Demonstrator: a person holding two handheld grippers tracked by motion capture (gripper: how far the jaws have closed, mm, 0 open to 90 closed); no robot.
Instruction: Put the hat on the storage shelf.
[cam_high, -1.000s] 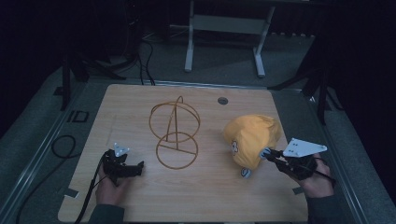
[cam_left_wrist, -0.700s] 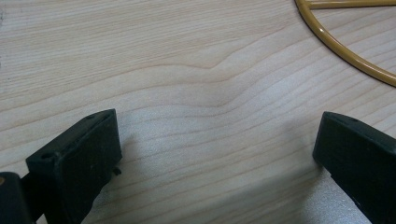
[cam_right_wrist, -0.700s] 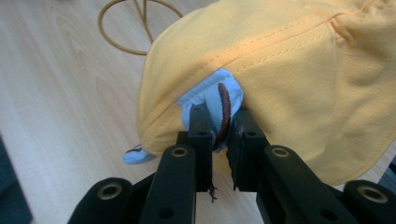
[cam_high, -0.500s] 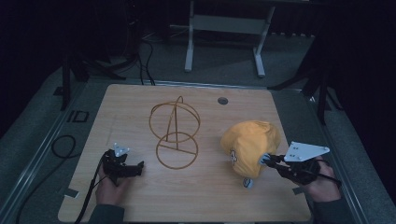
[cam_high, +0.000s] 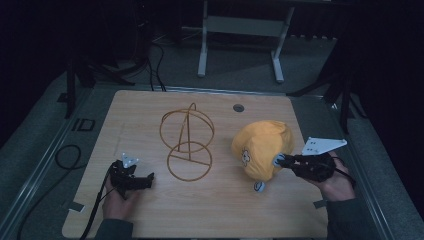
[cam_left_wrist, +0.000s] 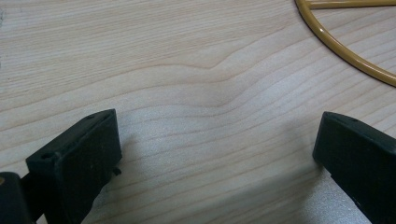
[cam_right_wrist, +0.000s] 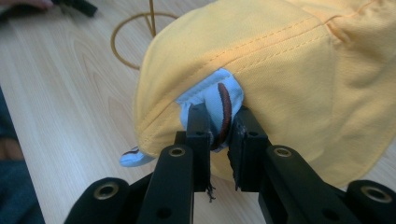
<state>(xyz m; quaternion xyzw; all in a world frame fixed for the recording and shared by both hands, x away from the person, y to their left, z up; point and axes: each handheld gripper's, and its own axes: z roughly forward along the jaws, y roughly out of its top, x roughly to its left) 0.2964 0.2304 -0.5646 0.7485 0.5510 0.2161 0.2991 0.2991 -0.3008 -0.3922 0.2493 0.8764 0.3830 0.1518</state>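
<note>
Your right gripper (cam_high: 281, 160) is clenched on a small pale blue ear (cam_right_wrist: 219, 100) of the yellow hat (cam_high: 262, 147), which sits at the right side of the wooden table (cam_high: 220, 210), just right of the gold wire stand (cam_high: 187, 145). In the right gripper view the two black jaws close from either side on that blue flap with its dark brown stripe, right at the hat's stitched hem, and a second blue ear (cam_right_wrist: 132, 157) pokes out under the brim low on the left. From the high view the hat bulges up in a rounded heap, a small face patch turned toward the stand, and the second ear (cam_high: 259, 186) lies on the table just below the hat. The grey three-cornered plate rides above your right hand (cam_high: 335, 177). Your left gripper (cam_high: 145, 181) rests on the table near the front left, released, its jaws standing wide apart over bare wood in the left gripper view, with a curve of the stand's base ring (cam_left_wrist: 345, 51) showing at the upper right, near but not touching. Your left hand (cam_high: 120, 197) holds it low, pointing toward the stand
</note>
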